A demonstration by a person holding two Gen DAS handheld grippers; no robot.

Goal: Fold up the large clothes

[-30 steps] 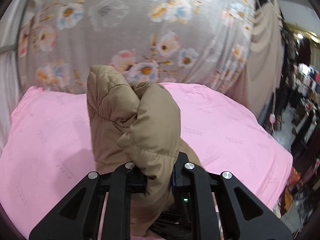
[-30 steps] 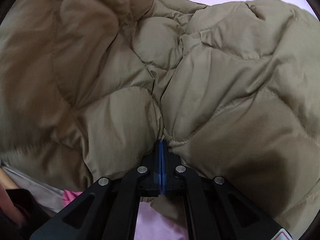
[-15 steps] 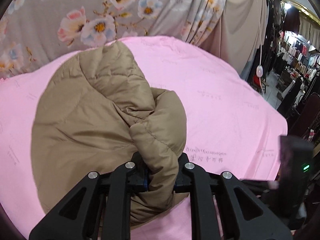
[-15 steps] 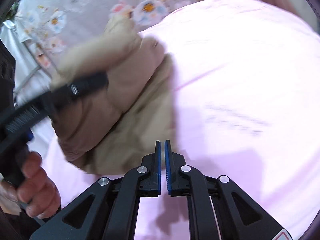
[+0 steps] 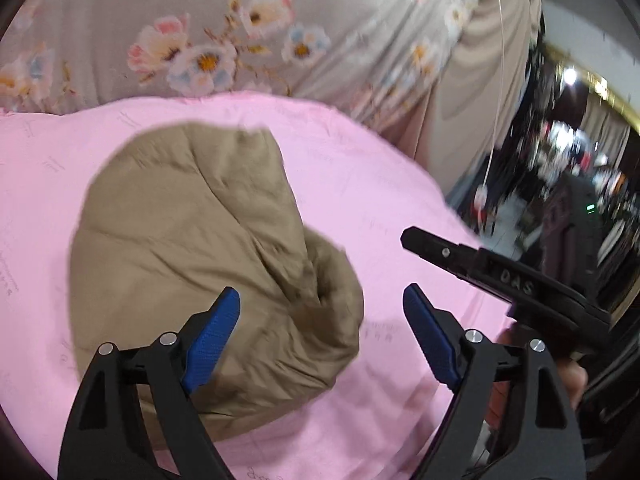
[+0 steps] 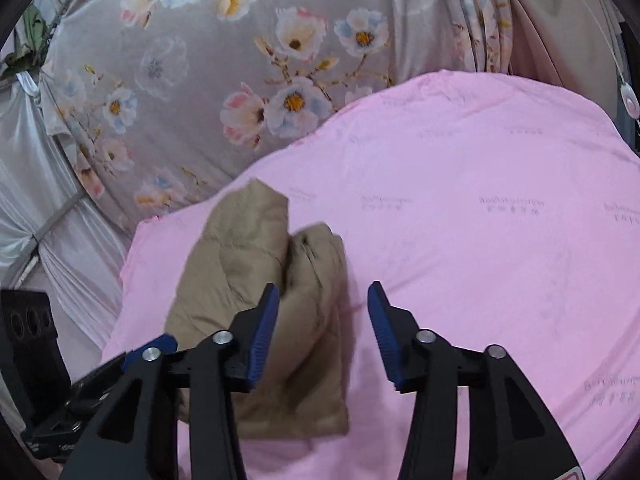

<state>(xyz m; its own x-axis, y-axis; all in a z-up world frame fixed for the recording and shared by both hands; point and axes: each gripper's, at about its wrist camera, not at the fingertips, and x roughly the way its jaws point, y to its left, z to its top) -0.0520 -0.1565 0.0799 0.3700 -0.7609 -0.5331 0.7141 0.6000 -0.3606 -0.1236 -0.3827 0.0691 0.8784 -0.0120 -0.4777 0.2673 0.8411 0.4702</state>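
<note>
Lying released: both tongs spread, jaws just opened, nothing gripped. Left gripper (image 5: 320, 340): jacket (image 5: 200, 264) directly ahead, its near corner between the pads, untouched. Right gripper (image 6: 322, 336): jacket ahead-left, long axis running away. Bundle rests folded on pink sheet (image 6: 480, 240). Left hand judged nearer.

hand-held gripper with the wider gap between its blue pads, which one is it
The left hand-held gripper: its blue pads stand far apart over the tan puffer jacket on the pink sheet. The right hand-held gripper is open too, but narrower.
</note>
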